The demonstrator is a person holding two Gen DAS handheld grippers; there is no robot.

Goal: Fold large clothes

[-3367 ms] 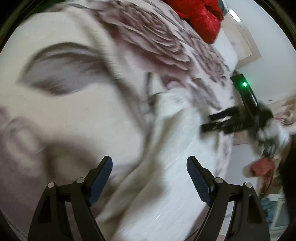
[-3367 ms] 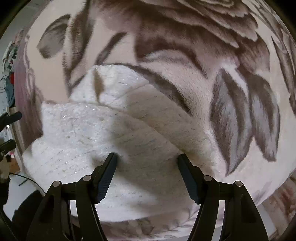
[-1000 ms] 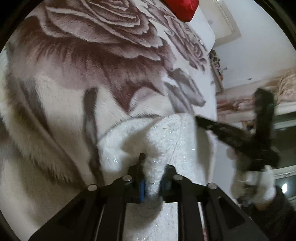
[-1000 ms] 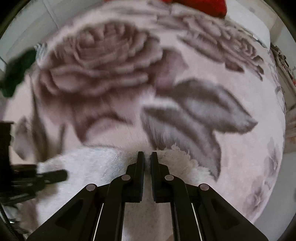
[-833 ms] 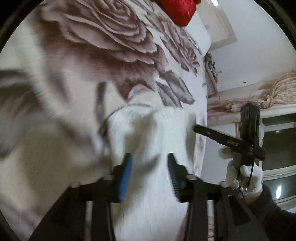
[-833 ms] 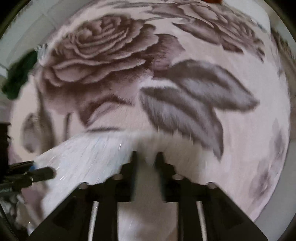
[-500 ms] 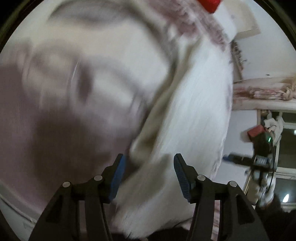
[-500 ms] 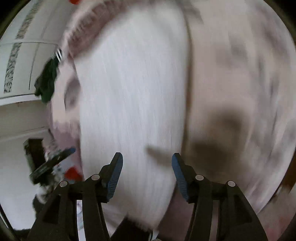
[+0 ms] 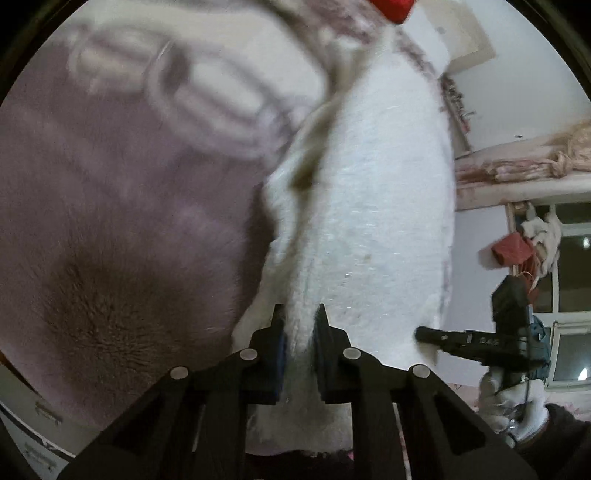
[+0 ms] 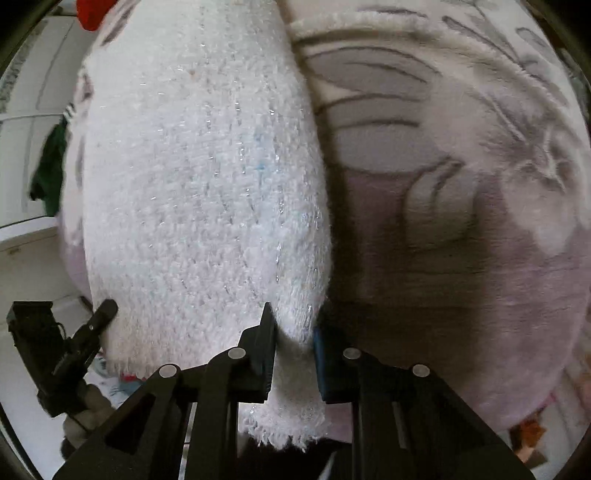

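A fluffy white garment (image 9: 373, 206) lies stretched in a long band across a plush blanket (image 9: 122, 229) printed with big mauve roses and grey leaves. Its near end reaches the blanket's edge, and both claws have hold of it there.

The left gripper (image 9: 298, 334) points steeply down. Its jaws have just been closing, and they now pinch a fold of the white pile at the garment's left near corner; the fabric bulges up between the blue-faced pads (image 9: 281, 345) and spills below them. From this side the right gripper (image 9: 428, 334) shows as a dark bar touching the garment's right edge, held by a white-gloved hand (image 9: 513, 402) with a dark sleeve.

In the right wrist view the right gripper (image 10: 294, 336) has also just been closing, and it clamps the garment's (image 10: 199, 184) fringed near corner, a tuft of white pile squeezed between the pads (image 10: 320, 350). The left gripper (image 10: 105, 308) shows at the lower left with its tip against the opposite edge.

A red cloth (image 9: 393, 7) sits at the far end of the blanket, and something dark green (image 10: 50, 173) hangs by the wall. The left wrist view is blurred towards the top.
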